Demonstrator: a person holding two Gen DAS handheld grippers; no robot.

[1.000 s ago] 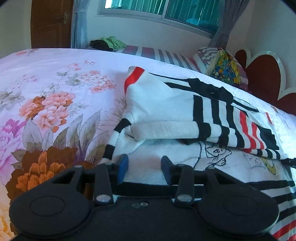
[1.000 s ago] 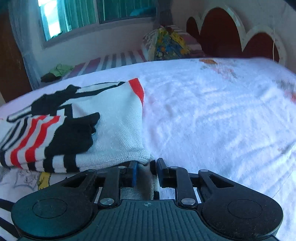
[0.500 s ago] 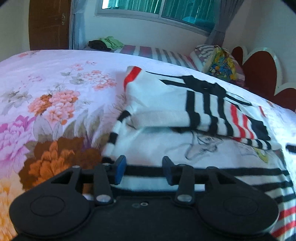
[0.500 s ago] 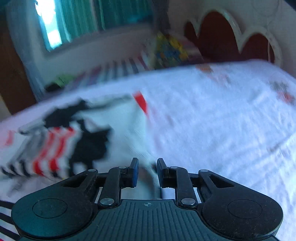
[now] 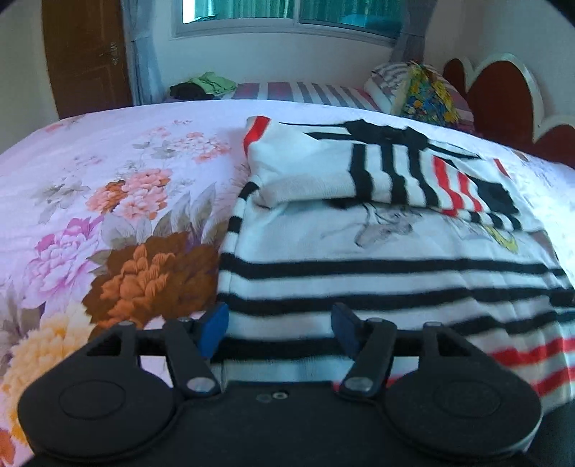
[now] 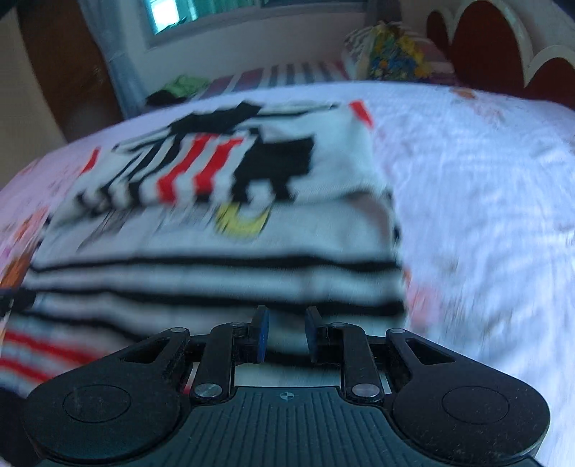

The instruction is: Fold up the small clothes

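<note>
Spread flat on the bed, the sweater lies with its long axis running from the grippers toward the far window: the striped hem is nearest the cameras, and the far part is folded back over the body, making a thicker striped layer with a red-trimmed corner pointing away. In the left wrist view the sweater's left edge runs beside the floral print of the bedcover; in the right wrist view, which is blurred, its right edge borders plain white cover. A cartoon print and a yellow patch show on the body just below the folded layer. The left gripper is over the near hem at the sweater's left edge; its jaws are opening and stand wide, with striped cloth seen between the blue pads but no pinch on it, so the cloth is released. The right gripper is over the hem near the right edge; its jaws stand narrowly apart, white cloth shows through the gap, and whether the pads pinch it cannot be told. Beyond the bed are a striped mattress, a pillow and a red headboard.
</note>
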